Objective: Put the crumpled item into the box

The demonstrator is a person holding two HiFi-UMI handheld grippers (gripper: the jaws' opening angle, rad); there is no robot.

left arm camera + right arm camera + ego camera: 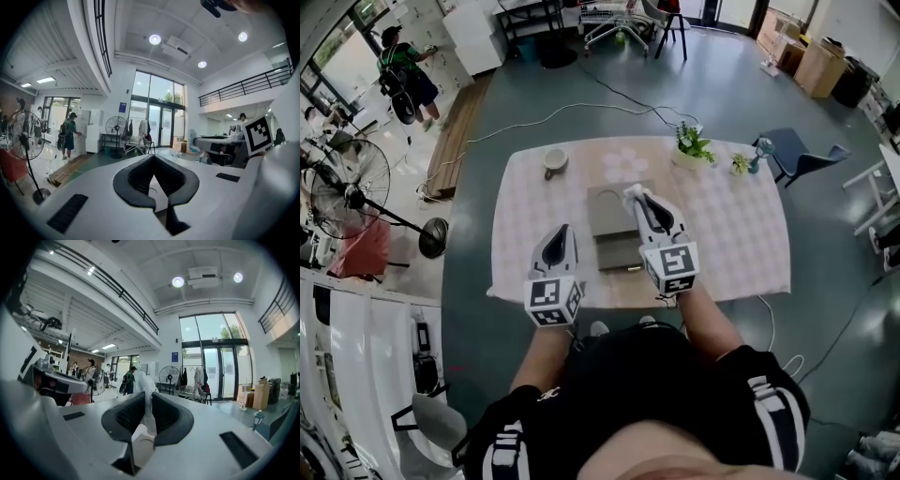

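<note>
A grey box (607,217) lies open in the middle of the table with the pink checked cloth (731,234). My right gripper (637,193) hangs over the box's right side, shut on a white crumpled item (631,191). In the right gripper view that crumpled item (143,380) is pinched between the black pads (165,414) and sticks up past the right gripper (144,397). My left gripper (562,229) hovers over the front left of the table, left of the box and clear of it. In the left gripper view the left gripper (153,157) is shut, with nothing in it.
A cup (554,160) stands at the table's back left. A potted plant (691,145) and a smaller plant (740,164) stand at the back right. A blue chair (802,155) sits beyond the right corner. A floor fan (347,187) and a person (403,75) are far left.
</note>
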